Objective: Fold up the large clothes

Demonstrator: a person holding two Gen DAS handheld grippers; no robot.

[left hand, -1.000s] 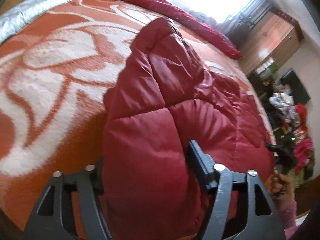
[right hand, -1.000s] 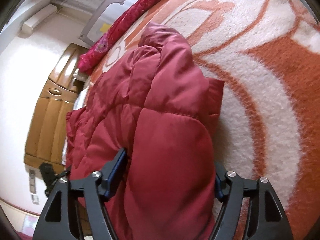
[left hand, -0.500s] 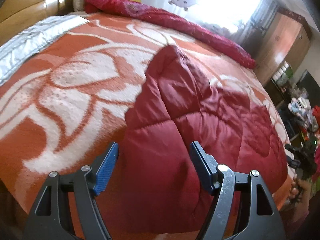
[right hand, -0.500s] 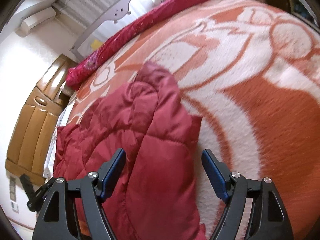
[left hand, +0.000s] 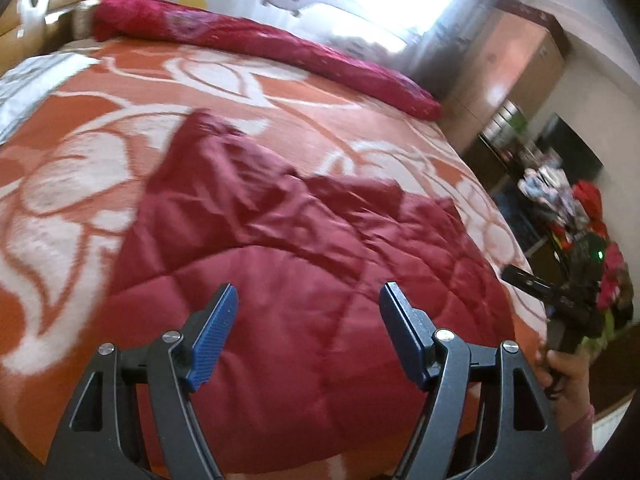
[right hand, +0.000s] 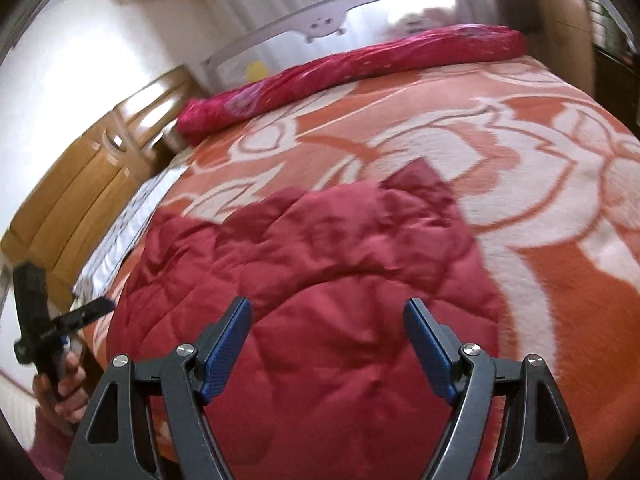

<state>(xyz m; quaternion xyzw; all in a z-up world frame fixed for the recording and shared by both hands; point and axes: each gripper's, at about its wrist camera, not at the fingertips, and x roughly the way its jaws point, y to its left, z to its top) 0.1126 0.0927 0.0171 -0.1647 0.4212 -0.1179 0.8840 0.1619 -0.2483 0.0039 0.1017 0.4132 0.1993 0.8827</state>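
Note:
A dark red quilted puffer jacket [left hand: 304, 264] [right hand: 320, 264] lies folded on the orange and white bedspread [left hand: 72, 184] [right hand: 560, 184], near the front edge of the bed. My left gripper [left hand: 310, 300] hovers above the jacket's near part, open, with nothing between its blue pads. My right gripper [right hand: 328, 312] is likewise open and held clear above the jacket. Each view catches the other gripper at its edge, held in a person's hand [left hand: 568, 376] [right hand: 60, 384].
A rolled magenta quilt [left hand: 256, 44] [right hand: 360, 68] lies along the far side of the bed below a grey headboard. A wooden wardrobe [left hand: 508, 64] and a cluttered shelf [left hand: 560, 188] stand to the right. Tan wooden panelling [right hand: 80, 184] stands at the left.
Both grippers have let go of the jacket and lifted up and back from it. The jacket now lies flat on the bed, and far more of the room is in view.

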